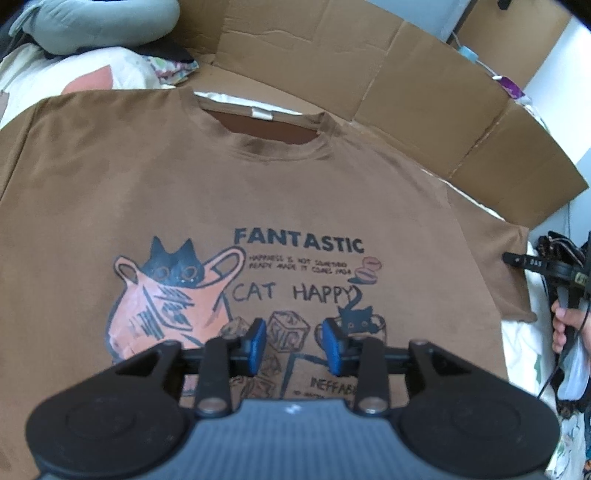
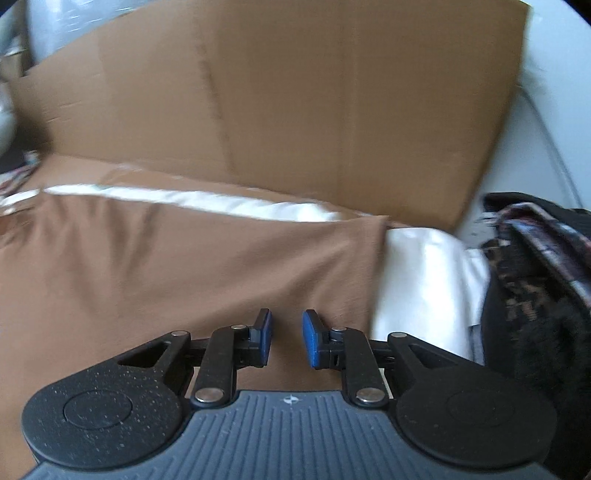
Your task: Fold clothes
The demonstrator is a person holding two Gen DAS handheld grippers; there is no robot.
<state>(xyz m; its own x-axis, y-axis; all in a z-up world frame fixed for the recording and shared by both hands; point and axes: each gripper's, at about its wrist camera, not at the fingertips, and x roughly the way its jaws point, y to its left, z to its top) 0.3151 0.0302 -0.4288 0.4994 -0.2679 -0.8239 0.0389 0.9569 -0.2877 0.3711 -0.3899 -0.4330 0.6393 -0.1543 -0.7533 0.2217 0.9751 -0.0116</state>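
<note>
A brown T-shirt with cat drawings and the words FANTASTIC and CAT HAPPY lies flat, front up, collar at the far side. My left gripper hovers over the lower part of the print, its blue pads apart with only the printed cloth seen behind the gap. In the right wrist view the shirt's right sleeve spreads out below my right gripper, whose blue pads stand a little apart with nothing between them. The right gripper also shows at the left wrist view's right edge, beside the sleeve, held by a hand.
Flattened cardboard lies behind the shirt on a white sheet. A dark patterned garment is heaped to the right of the sleeve. A grey-green cushion and other cloth sit at the far left.
</note>
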